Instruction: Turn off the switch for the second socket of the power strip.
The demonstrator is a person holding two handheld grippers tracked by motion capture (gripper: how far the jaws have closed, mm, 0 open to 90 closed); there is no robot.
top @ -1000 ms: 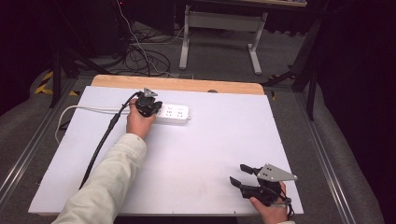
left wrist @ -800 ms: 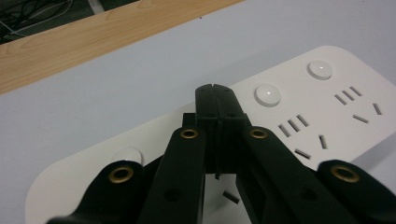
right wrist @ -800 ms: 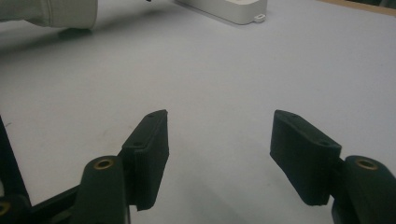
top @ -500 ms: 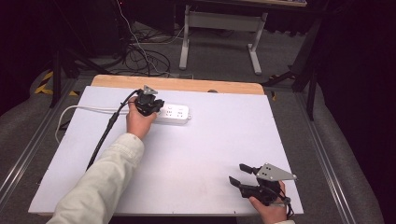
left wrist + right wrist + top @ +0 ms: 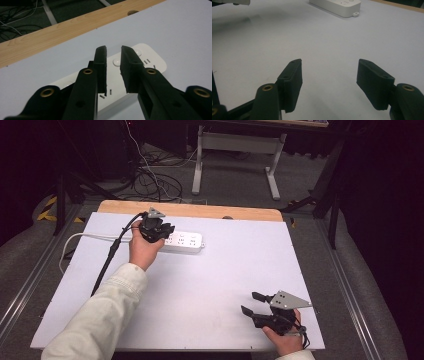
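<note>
1. Power strip (image 5: 182, 241), white, lies flat on white table (image 5: 210, 285) near far edge, just in front of wood strip (image 5: 190, 210); its white cord (image 5: 80, 240) runs off to the left side.
2. L gripper (image 5: 159, 231) sits over strip's left end. In left gripper view the strip (image 5: 147, 60) shows thru a narrow gap w/ nothing btwn the pads; jaws have just been opening. Pads don't press on anything.
3. L gripper's black cable (image 5: 107, 260) trails back along the sleeve (image 5: 100, 320).
4. R gripper (image 5: 252, 303) at near right corner of table, well apart from strip. Jaws wide, nothing btwn them; bare table in the gap in right gripper view, strip (image 5: 337, 6) far off at top.
</note>
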